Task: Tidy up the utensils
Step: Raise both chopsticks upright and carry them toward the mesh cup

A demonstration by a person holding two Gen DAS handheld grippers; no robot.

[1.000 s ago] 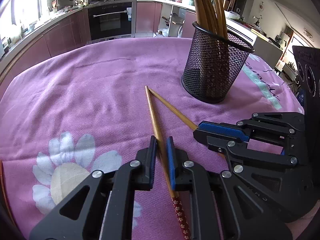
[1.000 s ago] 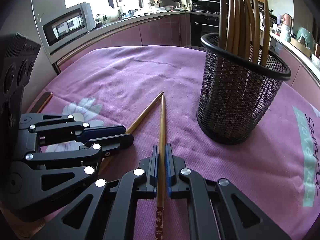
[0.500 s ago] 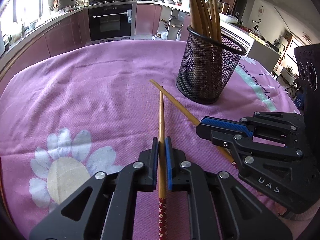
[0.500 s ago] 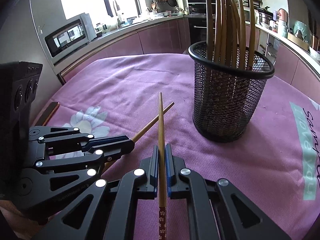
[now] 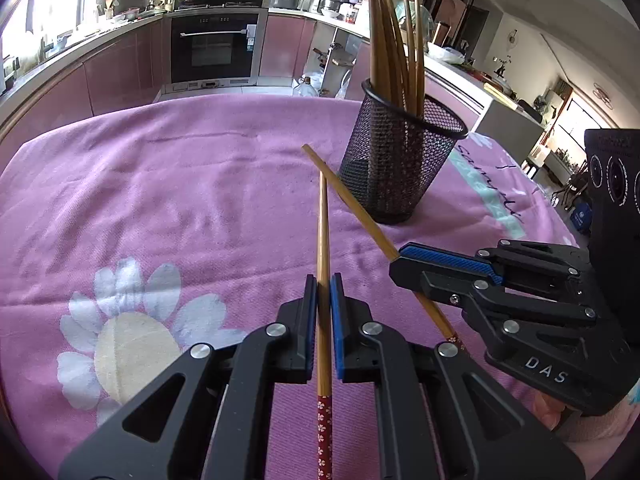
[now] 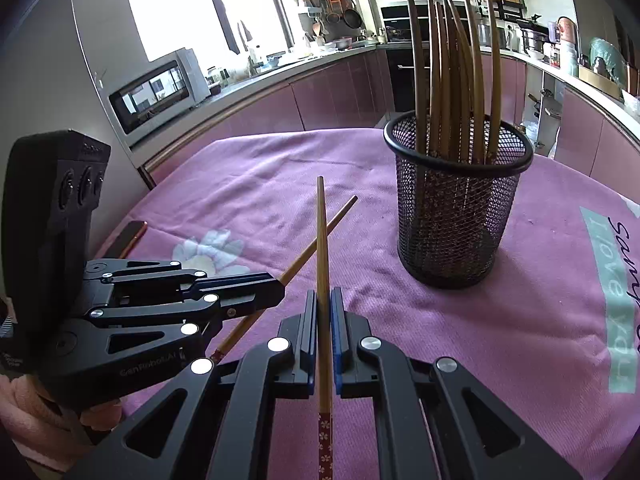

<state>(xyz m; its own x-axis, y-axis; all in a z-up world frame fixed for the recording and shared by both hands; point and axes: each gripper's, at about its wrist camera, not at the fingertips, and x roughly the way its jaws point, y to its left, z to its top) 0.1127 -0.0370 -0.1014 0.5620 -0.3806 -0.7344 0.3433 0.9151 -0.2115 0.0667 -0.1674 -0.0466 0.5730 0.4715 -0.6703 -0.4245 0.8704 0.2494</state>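
Observation:
My left gripper (image 5: 324, 284) is shut on a wooden chopstick (image 5: 322, 224) with a red flowered end, held above the pink cloth. My right gripper (image 6: 324, 298) is shut on a second like chopstick (image 6: 321, 236), also lifted. Each gripper shows in the other's view: the right gripper (image 5: 404, 258) with its chopstick (image 5: 348, 196), the left gripper (image 6: 276, 286) with its chopstick (image 6: 320, 236). The two sticks cross in both views. A black mesh holder (image 5: 396, 160) with several chopsticks stands ahead on the right; it also shows in the right wrist view (image 6: 452, 208).
A pink tablecloth (image 5: 160, 184) with a white flower print covers the table. A dark flat object (image 6: 130, 232) lies at the table's left edge. Kitchen counters, an oven and a microwave (image 6: 156, 94) stand beyond the table.
Both grippers have lifted their chopsticks off the cloth and risen. The holder now sits farther and lower in both views. The sticks' tips have come to cross.

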